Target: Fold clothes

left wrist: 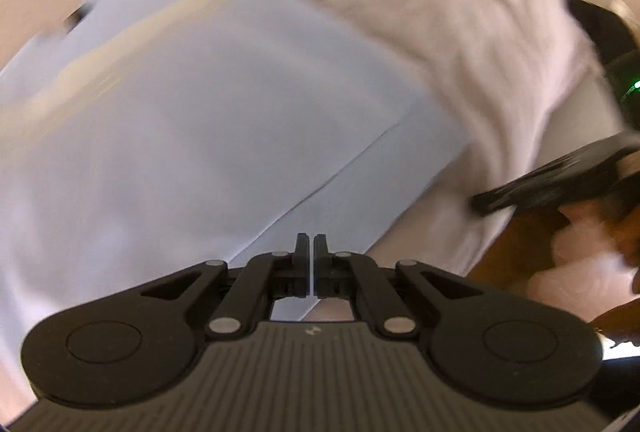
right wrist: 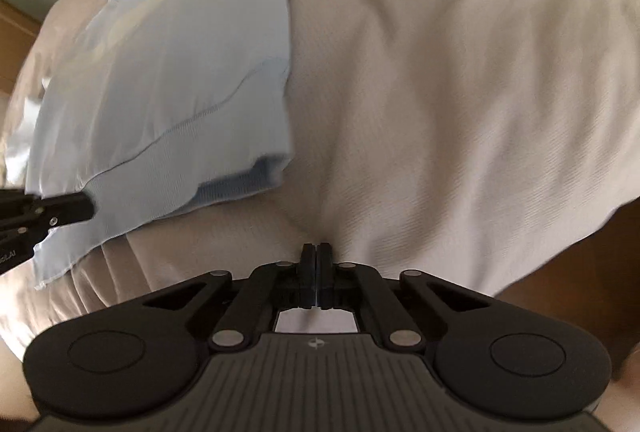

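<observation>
The left hand-held gripper (left wrist: 311, 244), at lower centre of its view, is pinched on the light blue garment's (left wrist: 200, 132) edge. The right hand-held gripper (right wrist: 316, 252) is clamped on the beige garment (right wrist: 440, 92); the blue one lies upper left.

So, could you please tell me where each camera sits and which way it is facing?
Left wrist: rides on the left gripper, facing steeply down along its shut fingers at the light blue garment; the right gripper shows at the right edge.
Right wrist: rides on the right gripper, facing steeply down at the cream cloth that it pinches; the left gripper shows at the left edge.
Shared: both views show the light blue garment, the cream cloth and both grippers.
</observation>
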{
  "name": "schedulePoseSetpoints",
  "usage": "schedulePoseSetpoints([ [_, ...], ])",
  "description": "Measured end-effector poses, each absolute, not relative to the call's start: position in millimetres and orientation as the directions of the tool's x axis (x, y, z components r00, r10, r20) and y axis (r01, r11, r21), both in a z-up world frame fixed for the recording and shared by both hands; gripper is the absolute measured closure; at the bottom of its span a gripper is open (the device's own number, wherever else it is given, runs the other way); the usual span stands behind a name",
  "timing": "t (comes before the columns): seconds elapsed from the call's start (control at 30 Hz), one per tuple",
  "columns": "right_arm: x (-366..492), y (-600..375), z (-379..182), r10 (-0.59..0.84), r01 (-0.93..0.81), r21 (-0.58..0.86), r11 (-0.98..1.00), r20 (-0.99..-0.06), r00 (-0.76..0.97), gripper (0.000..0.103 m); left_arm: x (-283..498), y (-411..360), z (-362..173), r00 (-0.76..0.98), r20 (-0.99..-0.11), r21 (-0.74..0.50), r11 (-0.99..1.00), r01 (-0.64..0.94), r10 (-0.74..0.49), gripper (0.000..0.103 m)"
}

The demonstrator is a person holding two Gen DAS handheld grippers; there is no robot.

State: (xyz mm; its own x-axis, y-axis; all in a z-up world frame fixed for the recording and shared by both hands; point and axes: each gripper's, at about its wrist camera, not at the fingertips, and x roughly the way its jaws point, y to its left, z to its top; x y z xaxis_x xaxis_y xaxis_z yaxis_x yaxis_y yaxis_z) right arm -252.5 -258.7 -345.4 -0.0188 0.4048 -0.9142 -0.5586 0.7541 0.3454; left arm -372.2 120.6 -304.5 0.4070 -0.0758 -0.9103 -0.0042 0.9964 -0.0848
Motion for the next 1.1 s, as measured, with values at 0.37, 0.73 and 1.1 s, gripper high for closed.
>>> schedulePoseSetpoints([
  [0.37,-214.6,-167.2,-314.0,0.564,-0.733,0.326,0.596,-0.820,0.094,0.068,-400.0,213.0,-322.7,0.320,-0.909,0.083,0.868,-0.489,0.267,0.094],
  [0.73,-222.6,-138.8,-289.6,0.438,-0.825,0.223,0.519,-0.899,0.032,0.064,-473.9,244.4,-287.4,0.254,-0.939,-0.048,0.644,-0.763,0.231,0.085],
  [1.1,-181.2,-29.0,-328.2,0.436,-0.542,0.321,0.776,-0.895,0.096,0.058,-504.4,489.8,-305.7,0.374,-0.865,-0.311,0.228,-0.923,0.334,0.069],
])
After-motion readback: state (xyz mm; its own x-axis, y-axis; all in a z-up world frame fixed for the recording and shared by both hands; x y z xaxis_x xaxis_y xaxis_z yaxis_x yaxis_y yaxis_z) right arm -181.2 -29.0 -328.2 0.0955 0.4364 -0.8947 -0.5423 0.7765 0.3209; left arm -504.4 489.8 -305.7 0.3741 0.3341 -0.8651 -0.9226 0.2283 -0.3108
